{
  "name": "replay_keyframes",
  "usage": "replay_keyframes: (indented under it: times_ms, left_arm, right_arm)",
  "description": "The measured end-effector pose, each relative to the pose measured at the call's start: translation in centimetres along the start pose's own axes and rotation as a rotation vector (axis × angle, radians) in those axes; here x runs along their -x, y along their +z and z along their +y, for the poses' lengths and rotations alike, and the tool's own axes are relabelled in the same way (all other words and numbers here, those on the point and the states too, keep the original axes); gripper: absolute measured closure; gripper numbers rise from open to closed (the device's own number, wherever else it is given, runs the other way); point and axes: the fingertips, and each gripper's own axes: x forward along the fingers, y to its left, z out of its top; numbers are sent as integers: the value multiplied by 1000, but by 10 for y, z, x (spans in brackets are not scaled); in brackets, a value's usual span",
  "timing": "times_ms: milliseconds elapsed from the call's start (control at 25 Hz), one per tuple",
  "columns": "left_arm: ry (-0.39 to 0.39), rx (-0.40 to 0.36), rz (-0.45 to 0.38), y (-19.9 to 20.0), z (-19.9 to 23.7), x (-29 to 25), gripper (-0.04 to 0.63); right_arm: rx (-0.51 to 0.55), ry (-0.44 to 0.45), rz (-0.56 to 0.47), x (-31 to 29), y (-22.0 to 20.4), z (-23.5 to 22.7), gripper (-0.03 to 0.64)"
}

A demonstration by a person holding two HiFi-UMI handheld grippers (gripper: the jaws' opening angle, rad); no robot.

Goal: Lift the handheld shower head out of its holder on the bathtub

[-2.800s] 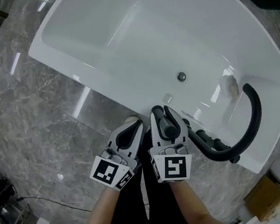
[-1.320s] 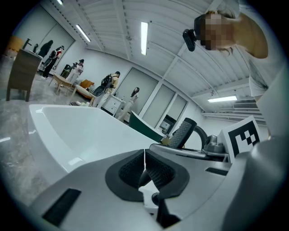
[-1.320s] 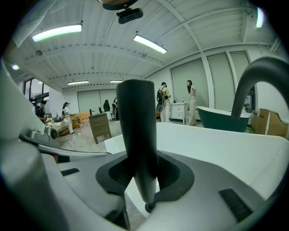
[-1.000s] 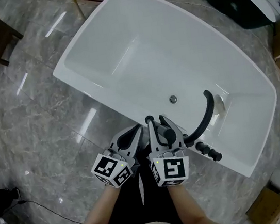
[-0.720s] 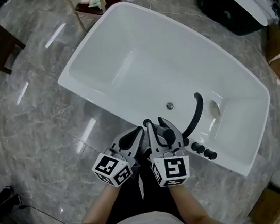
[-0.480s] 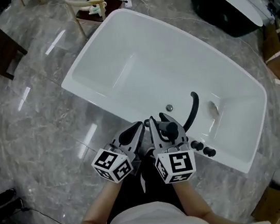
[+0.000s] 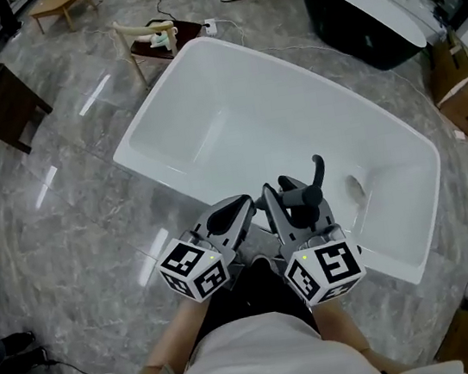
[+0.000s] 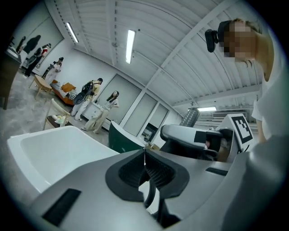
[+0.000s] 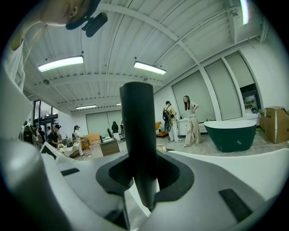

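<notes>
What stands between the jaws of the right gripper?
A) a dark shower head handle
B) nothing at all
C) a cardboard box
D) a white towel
A: in the right gripper view, the dark shower head handle stands upright inside the right gripper, whose jaws are closed on it.

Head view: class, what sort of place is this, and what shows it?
Probably a bathroom showroom: a freestanding white bathtub on open marble floor, a second dark tub nearby, cardboard boxes alongside.
</notes>
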Motion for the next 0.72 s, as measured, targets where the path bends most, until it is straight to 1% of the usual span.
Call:
replay_keyframes:
  times_ms: [120, 200, 320, 440, 520, 720]
  left_arm:
    - [-42, 10, -3, 9, -13, -2, 583]
    - [-68, 16, -6, 19, -17, 2, 583]
    - [-101, -21, -4, 35, -22, 8, 583]
    - [-133, -53, 1, 42, -29, 8, 583]
    - [-176, -58, 15, 41, -37, 4, 583]
    - [-333, -90, 67, 33, -72, -20, 583]
  right_arm:
    - [-6, 42, -32, 14, 27, 3, 492]
    - [-36, 59, -57, 22, 43, 3, 492]
    - [-83, 49, -99, 36, 65, -3, 494]
    - [-104, 26, -152, 59, 90, -11, 495]
    - [-104, 12, -200, 77, 108, -14, 495]
    - [-115, -54, -328, 131, 142, -27, 497]
